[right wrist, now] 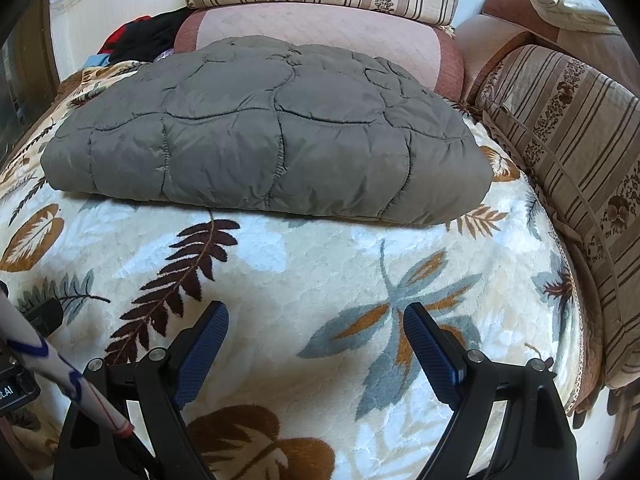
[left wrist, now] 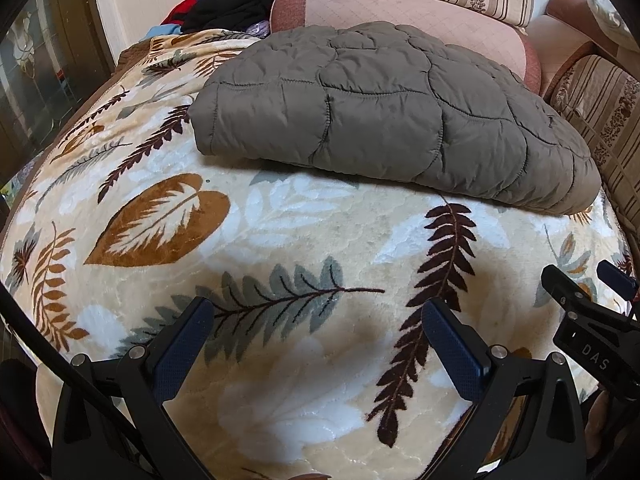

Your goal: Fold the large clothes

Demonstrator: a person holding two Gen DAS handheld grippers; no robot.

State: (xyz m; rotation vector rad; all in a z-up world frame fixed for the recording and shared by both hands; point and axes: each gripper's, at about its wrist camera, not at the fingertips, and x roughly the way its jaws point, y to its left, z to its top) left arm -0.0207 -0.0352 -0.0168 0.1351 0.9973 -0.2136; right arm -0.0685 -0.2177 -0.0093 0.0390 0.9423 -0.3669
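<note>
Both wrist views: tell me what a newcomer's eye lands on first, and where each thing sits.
First comes the grey quilted jacket, folded into a thick pad and lying across the far half of the leaf-print blanket. Next come the two grippers low in the foreground: the left gripper and the right gripper both stand open and empty above the blanket, well short of the jacket. Striped floral cushions line the back and right edge.
</note>
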